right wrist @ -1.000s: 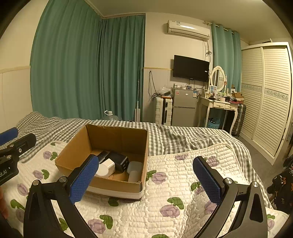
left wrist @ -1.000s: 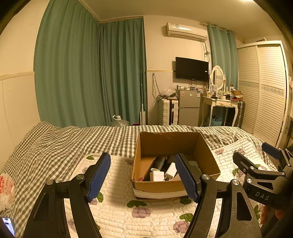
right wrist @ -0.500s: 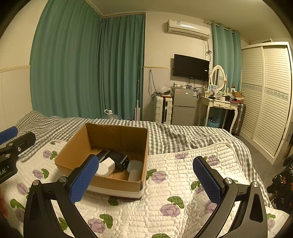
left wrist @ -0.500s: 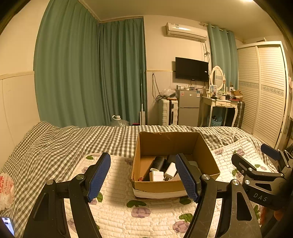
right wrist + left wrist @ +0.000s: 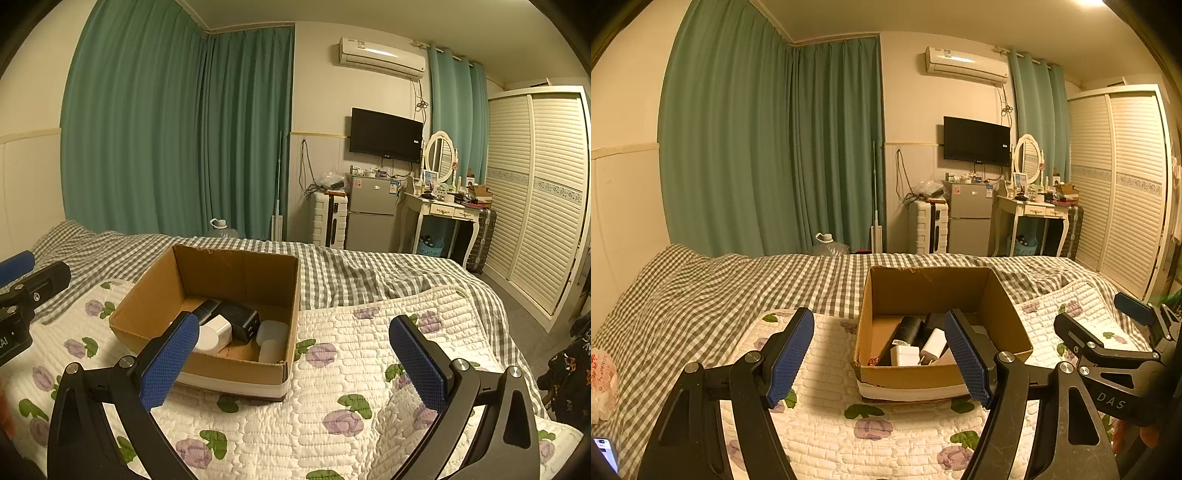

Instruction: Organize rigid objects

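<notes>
- The left gripper (image 5: 879,354) is close to the camera, and its two blue fingers (image 5: 788,354) are spread wide apart with nothing between them.
- The right gripper (image 5: 295,363) is close too, and its blue fingers (image 5: 168,363) are spread wide and hold nothing.
- Both grippers hang above a white quilt (image 5: 351,369) with purple flowers and green leaves on it.
- The quilt lies on a bed with a gray checked blanket (image 5: 701,295).
- A brown cardboard box (image 5: 1008,317) sits on the quilt, just past the fingers, and its top is open.
- Inside the box are the hard things: a white plug (image 5: 932,345), a small white block (image 5: 904,355) next to it, and a black tube (image 5: 909,328) behind them.
- The right camera shows a black charger (image 5: 236,319) in the box too, with a white charger (image 5: 216,332) in front of it and a pale see-through case (image 5: 273,332) to its right by the box wall.
- They all lie close together on the box floor.
- Far back are green curtains (image 5: 768,147), a black TV (image 5: 976,140) on the wall, and a small gray fridge (image 5: 969,218) below it.
- A white closet (image 5: 539,184) with slat doors stands at the far right.
</notes>
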### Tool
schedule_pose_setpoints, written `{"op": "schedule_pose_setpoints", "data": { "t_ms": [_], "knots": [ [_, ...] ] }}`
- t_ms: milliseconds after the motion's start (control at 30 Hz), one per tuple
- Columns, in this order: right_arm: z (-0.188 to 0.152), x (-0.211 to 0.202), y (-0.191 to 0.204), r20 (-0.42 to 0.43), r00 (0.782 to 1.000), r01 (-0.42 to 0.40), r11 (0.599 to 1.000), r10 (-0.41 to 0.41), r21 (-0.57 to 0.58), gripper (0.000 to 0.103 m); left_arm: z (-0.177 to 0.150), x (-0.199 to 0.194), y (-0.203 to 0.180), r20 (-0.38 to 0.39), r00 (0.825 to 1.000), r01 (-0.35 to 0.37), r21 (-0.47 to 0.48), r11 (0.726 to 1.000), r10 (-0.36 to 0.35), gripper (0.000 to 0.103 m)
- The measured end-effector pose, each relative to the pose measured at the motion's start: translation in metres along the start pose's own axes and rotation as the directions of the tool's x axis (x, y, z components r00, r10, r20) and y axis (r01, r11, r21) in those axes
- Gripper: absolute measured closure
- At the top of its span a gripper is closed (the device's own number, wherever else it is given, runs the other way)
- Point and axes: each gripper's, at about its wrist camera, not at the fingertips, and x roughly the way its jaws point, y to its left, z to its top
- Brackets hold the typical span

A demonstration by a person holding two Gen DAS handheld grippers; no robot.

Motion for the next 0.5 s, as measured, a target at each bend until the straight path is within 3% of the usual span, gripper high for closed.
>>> {"op": "schedule_pose_setpoints", "data": {
  "t_ms": [500],
  "knots": [
    [-0.0018,0.0002,0.0005,-0.006,1.0,0.0,1.0,0.0,-0.003,0.0,-0.0016,0.0003,-0.0004,-0.006,1.0,0.005,0.0,1.0,-0.005,0.027]
  ]
}}
